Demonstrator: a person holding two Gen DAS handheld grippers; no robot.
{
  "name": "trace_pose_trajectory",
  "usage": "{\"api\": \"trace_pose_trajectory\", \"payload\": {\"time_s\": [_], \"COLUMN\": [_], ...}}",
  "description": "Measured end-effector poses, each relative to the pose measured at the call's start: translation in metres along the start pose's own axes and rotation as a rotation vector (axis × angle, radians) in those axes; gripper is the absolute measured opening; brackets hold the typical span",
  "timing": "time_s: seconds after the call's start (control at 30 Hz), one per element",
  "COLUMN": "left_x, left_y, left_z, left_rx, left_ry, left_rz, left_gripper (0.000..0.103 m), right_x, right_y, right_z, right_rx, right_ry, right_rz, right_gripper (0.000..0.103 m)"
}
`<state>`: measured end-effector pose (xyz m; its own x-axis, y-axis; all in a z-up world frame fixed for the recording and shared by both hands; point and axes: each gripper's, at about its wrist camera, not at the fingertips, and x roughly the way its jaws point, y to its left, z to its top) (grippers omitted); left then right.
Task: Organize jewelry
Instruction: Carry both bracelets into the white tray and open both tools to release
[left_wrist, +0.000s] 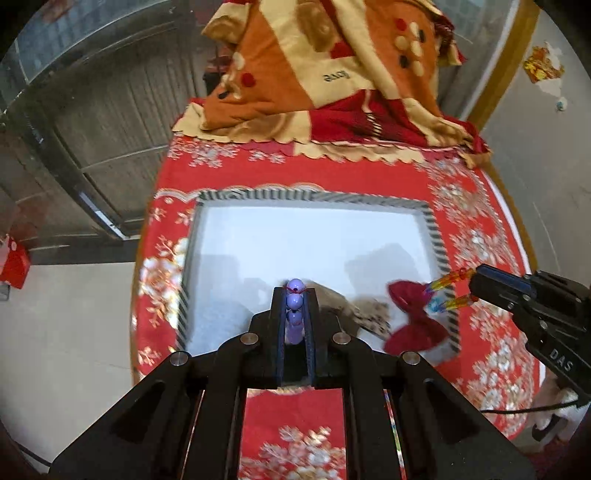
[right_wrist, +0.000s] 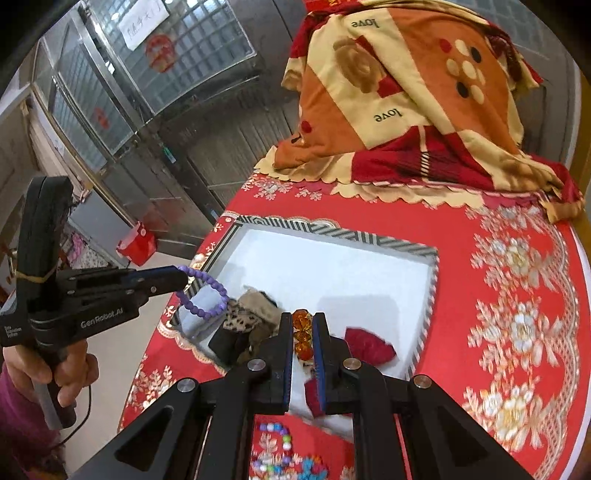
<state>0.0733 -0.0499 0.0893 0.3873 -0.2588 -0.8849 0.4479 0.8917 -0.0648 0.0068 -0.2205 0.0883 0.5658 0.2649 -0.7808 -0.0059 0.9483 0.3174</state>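
Both bracelets clamped: purple bracelet (right_wrist: 202, 295) loop hangs down, amber bracelet (right_wrist: 303, 338) lengthwise.

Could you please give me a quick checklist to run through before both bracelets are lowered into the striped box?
1. Left tongs shut on the purple bead bracelet: ok.
2. Right tongs shut on the amber bead bracelet: ok.
3. Bare white floor free in the striped box for both: ok, the far half is open.
4. Purple loop clear of the leopard-print fabric: cannot tell, they overlap in the right wrist view.
5. Red bow out of the amber bracelet's way: not ok, it lies just under it.
6. Loose coloured beads outside the box sorted: not ok.
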Motion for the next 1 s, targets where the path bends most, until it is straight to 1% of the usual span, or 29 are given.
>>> {"api": "trace_pose_trajectory", "payload": {"time_s": [0.17,0.33,0.47,0.6,0.7,0.87,0.93,1.0], "left_x": [0.023,0.046,0.069,0.098,0.112,0.123,0.127,0.127], "left_y": [0.015,0.025,0.041,0.065,0.082,0.101,0.104,0.104], "left_z": [0.020,0.035,0.046,0.048,0.044,0.037,0.033,0.032], "left_rx": [-0.011,-0.026,-0.066,-0.129,-0.161,-0.196,-0.206,-0.204], "left_ry": [0.012,0.030,0.048,0.095,0.118,0.138,0.149,0.147], "left_rz": [0.021,0.015,0.022,0.043,0.059,0.088,0.070,0.075], "left_gripper": [0.008,0.008,0.008,0.008,0.008,0.008,0.008,0.008], "right_x": [0.028,0.063,0.090,0.121,0.144,0.179,0.187,0.193], "right_y": [0.006,0.024,0.040,0.047,0.042,0.016,0.007,0.001], "right_z": [0.021,0.040,0.052,0.061,0.068,0.070,0.067,0.066], "right_rx": [-0.006,-0.032,-0.057,-0.067,-0.056,-0.007,0.011,0.033], "right_ry": [0.021,0.057,0.087,0.128,0.155,0.213,0.232,0.243], "right_rz": [-0.002,0.018,0.042,0.074,0.083,0.025,-0.006,-0.016], "right_gripper": [0.010,0.010,0.010,0.010,0.010,0.010,0.010,0.010]}}
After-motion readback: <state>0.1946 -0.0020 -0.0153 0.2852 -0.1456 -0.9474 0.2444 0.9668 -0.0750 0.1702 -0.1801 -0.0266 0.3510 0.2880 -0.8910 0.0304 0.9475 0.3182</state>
